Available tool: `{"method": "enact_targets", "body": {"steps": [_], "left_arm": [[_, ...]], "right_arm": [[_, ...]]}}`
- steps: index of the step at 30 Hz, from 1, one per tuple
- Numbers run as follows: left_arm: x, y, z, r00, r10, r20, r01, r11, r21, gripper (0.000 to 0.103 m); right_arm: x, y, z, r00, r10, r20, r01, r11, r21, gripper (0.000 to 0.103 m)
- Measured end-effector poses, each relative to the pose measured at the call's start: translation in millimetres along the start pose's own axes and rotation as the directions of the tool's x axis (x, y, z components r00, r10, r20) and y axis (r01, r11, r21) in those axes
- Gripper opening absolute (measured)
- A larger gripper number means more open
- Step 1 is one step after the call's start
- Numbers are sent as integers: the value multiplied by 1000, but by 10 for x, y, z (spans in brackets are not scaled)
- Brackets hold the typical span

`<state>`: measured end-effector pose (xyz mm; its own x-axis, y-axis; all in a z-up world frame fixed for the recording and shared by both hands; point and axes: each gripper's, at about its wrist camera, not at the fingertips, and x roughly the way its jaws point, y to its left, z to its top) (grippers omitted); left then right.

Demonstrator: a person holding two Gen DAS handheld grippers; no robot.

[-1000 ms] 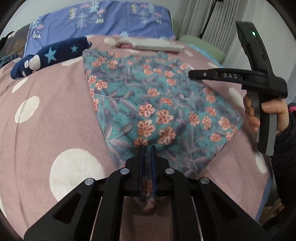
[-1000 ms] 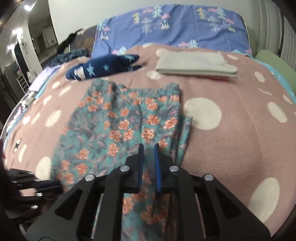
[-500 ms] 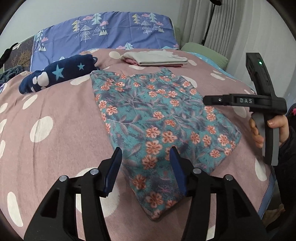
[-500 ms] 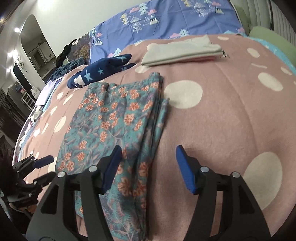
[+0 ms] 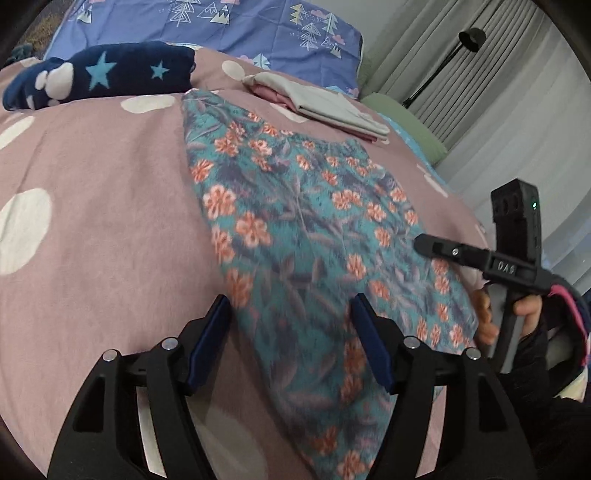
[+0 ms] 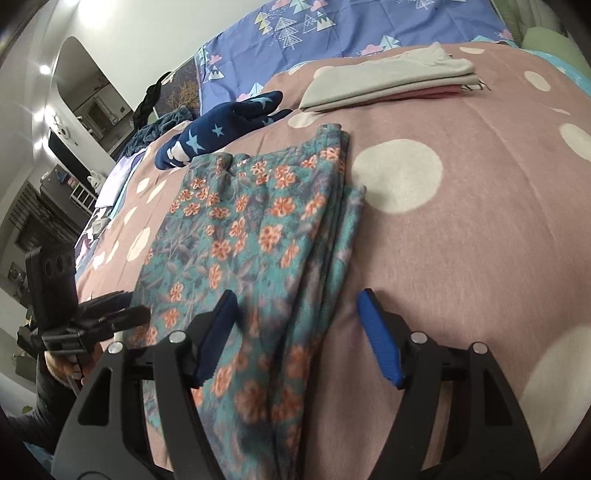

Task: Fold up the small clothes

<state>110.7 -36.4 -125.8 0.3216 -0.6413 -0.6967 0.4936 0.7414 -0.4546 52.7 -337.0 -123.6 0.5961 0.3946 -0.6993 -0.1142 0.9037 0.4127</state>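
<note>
A teal garment with orange flowers (image 5: 303, 236) lies folded flat on the pink dotted bedspread (image 5: 92, 221); it also shows in the right wrist view (image 6: 251, 236). My left gripper (image 5: 290, 317) is open and empty, just above the garment's near left edge. My right gripper (image 6: 297, 314) is open and empty over the garment's near right edge, where folded layers stack. The right gripper also appears at the right of the left wrist view (image 5: 421, 243), and the left gripper at the left of the right wrist view (image 6: 140, 314).
A navy star-patterned garment (image 5: 103, 74) lies at the back left. A folded grey and pink stack (image 6: 391, 81) lies behind the floral garment. A blue tree-print pillow (image 5: 221, 26) is at the head. The bed edge and curtains (image 5: 498, 110) are on the right.
Both grippers were shut on the floral garment a second ago. They have let go, opened wide and pulled back a little; the garment now rests flat on the bed.
</note>
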Motion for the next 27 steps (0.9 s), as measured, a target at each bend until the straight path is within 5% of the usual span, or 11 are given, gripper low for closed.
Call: {"method": "enact_targets", "body": {"steps": [4,6,8,22,27], "left_arm": [[190,14,173,1000,-26,-6,26,1000,10,68],[239,5,221,1000,-22,-7,22,1000,20,68],[259,-9,240,1000,-12,-6,12,999,35,68],[424,45,434,999,-45,-28,47,997,60,63],[540,90,591,999,-35,-33,37,997,64,49]], "right_arm": [[67,-139,119,993,115,28,-116,992,43,65],[117,-223,126,986,164,20,-165,983,80,48],[120,-269,108,985,172,17,-172,980,98,42],[502,-85,357,981,173,-88,-174,985,-9,45],[628,-96,447,979,187,-81,-188,982,-9,36]]}}
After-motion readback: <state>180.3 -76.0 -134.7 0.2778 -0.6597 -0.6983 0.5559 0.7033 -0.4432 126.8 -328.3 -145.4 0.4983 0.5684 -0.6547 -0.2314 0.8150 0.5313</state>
